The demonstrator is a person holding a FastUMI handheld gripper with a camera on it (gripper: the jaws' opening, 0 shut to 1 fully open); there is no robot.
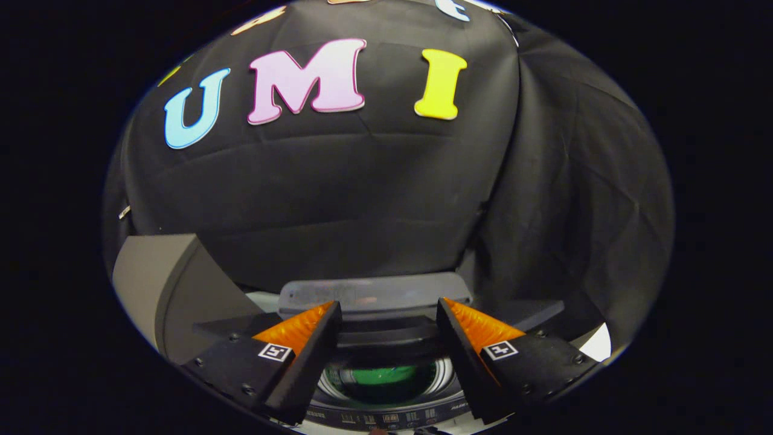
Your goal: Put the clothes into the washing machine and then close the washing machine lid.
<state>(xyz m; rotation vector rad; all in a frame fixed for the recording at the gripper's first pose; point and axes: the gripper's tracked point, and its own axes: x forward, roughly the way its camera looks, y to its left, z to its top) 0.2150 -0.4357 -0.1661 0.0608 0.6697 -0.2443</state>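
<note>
- Gripper [386, 317]: the two fingers stood wide apart, with nothing held between them and neither one touching anything. A small square marker sat on the body of each finger.
- Washing machine [386, 417]: a top-loading unit, seen below and between the fingers, with the drum mouth open.
- Drum opening [386, 379]: a round opening with a ribbed pale ring, sitting between the two fingers and lower than their tips.
- Clothes [386, 374]: a green item lay inside the drum, seen through the opening between the fingers. Its shape and kind could not be told.
- Lid [374, 296]: a grey panel, raised and standing at the back of the machine, just ahead of the fingertips and spanning the gap between them.
- Control panel [386, 418]: a dark strip with small indicators along the near rim of the machine, under the fingers. Details too small to tell.
- Grey box [160, 278]: a plain grey block beside the machine, out beyond the left finger.
- Black cloth wall [362, 193]: draped and creased, well beyond the fingers and behind the raised lid.
</note>
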